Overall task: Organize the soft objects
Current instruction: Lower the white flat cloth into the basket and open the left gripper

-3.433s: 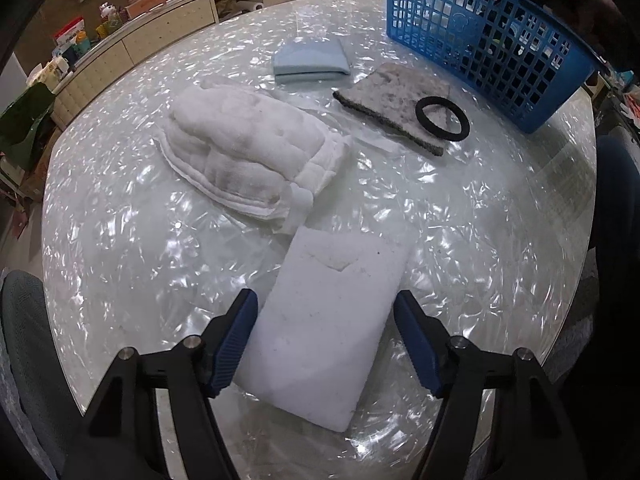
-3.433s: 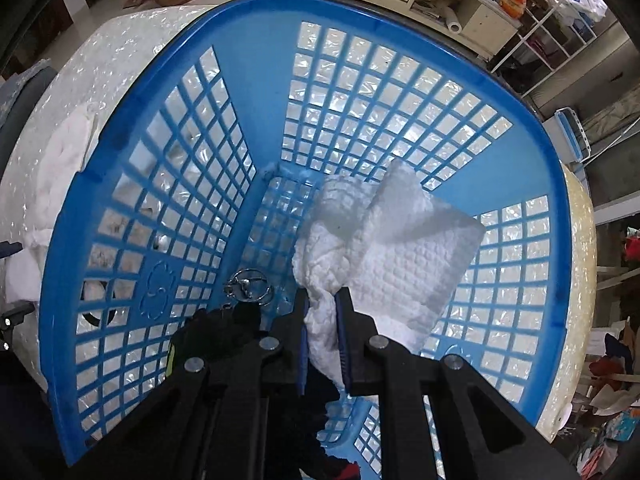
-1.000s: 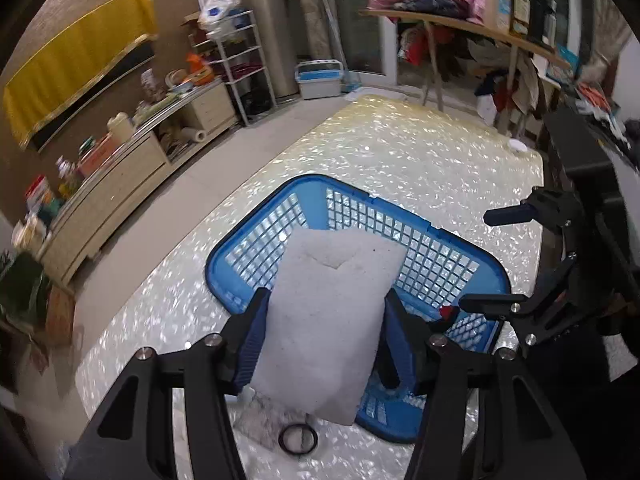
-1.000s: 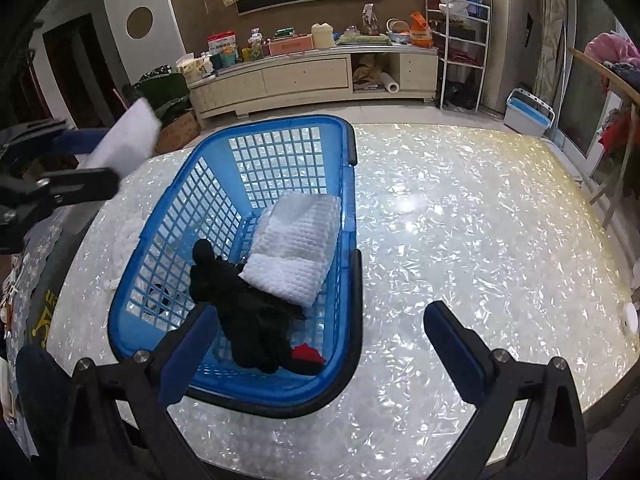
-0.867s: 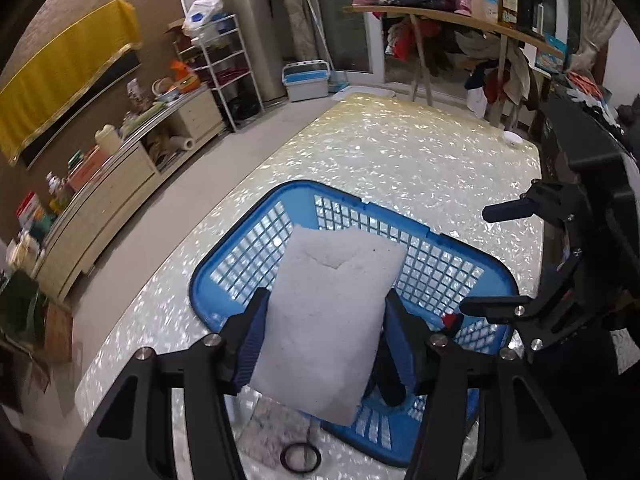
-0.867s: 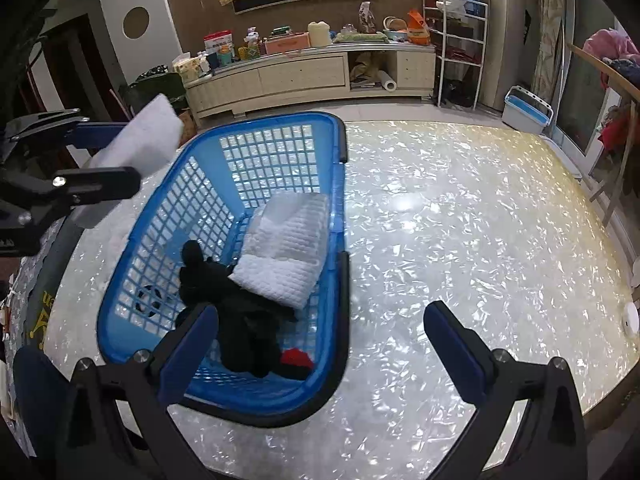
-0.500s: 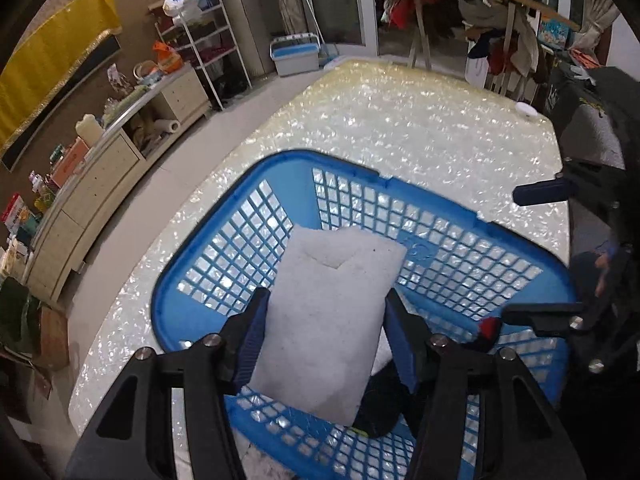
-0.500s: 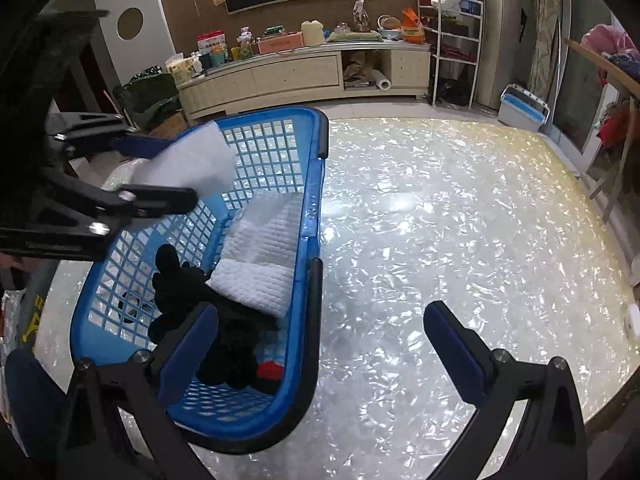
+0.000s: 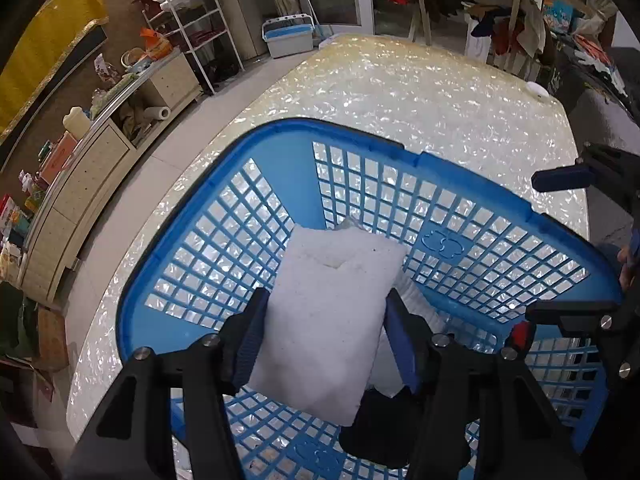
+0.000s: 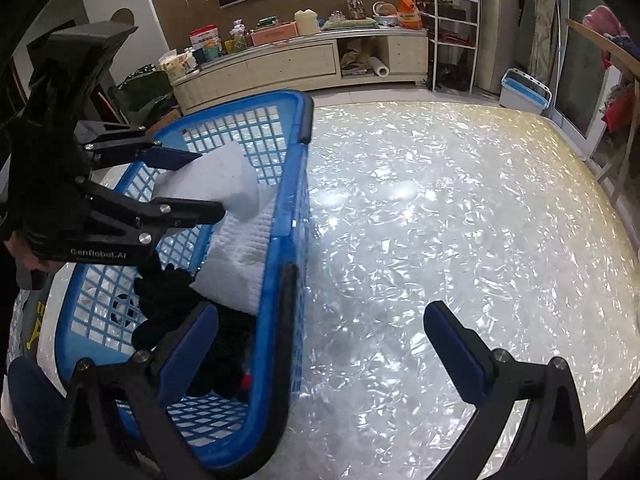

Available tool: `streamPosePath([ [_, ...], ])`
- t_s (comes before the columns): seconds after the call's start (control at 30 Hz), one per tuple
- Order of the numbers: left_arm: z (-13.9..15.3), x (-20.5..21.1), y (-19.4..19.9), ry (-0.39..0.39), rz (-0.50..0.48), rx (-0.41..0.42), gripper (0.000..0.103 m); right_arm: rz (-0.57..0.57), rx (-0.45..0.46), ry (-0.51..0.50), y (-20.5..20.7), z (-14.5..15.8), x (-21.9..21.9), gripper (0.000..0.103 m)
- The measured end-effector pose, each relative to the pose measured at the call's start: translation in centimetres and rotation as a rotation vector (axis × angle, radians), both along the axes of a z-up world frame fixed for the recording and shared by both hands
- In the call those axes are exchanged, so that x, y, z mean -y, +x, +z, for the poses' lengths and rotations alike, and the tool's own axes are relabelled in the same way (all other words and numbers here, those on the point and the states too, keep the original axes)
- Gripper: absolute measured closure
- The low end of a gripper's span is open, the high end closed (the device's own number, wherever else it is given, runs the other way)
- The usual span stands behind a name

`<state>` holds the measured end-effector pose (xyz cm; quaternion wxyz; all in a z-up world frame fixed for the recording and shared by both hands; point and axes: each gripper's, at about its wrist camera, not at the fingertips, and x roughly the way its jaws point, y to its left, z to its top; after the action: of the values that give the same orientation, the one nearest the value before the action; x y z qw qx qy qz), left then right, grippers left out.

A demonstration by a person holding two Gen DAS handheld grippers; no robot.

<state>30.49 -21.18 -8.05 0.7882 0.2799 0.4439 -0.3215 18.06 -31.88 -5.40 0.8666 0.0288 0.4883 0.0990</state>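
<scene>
My left gripper (image 9: 326,334) is shut on a flat white foam pad (image 9: 332,312) and holds it inside the mouth of the blue lattice basket (image 9: 224,208). The right wrist view shows the same foam pad (image 10: 224,184) between the left gripper's fingers (image 10: 176,212), above a white quilted cloth (image 10: 240,264) and a black soft item (image 10: 168,300) lying in the basket (image 10: 288,184). My right gripper (image 10: 320,344) stands open with nothing between its fingers, straddling the basket's near rim and the table.
The basket rests on a round pearly table (image 10: 460,220), whose wide right part lies beyond my right gripper. A low cabinet (image 10: 300,60) with clutter, a wire shelf rack (image 10: 452,20) and a small blue bin (image 10: 524,92) stand across the floor.
My left gripper has come down and forward with the foam pad, from above the basket into its mouth. The right gripper has drifted slightly to the right, staying open.
</scene>
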Motion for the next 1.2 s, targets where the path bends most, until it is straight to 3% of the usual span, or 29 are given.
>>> streamPosePath([
  [0.13,-0.6,0.3,0.4,0.021,0.002,-0.008,0.044,-0.001,-0.007,-0.004,0.2,0.1,-0.2,0.0],
  [0.3,-0.8,0.6,0.7,0.034,0.003,-0.006,0.028,-0.003,-0.016,0.002,0.2,0.2,0.0,0.0],
  [0.63,0.0,0.4,-0.3,0.057,-0.015,-0.01,0.024,0.008,-0.019,0.024,-0.7,0.8,0.1,0.0],
  [1.03,4.9,-2.9,-5.3,-0.025,0.088,0.073,0.018,-0.007,0.006,0.029,-2.8,2.4,0.2,0.0],
  [1.2,6.2,-3.8,-7.8,-0.065,0.13,0.049,0.016,-0.001,0.015,0.041,-4.1,3.0,-0.5,0.0],
])
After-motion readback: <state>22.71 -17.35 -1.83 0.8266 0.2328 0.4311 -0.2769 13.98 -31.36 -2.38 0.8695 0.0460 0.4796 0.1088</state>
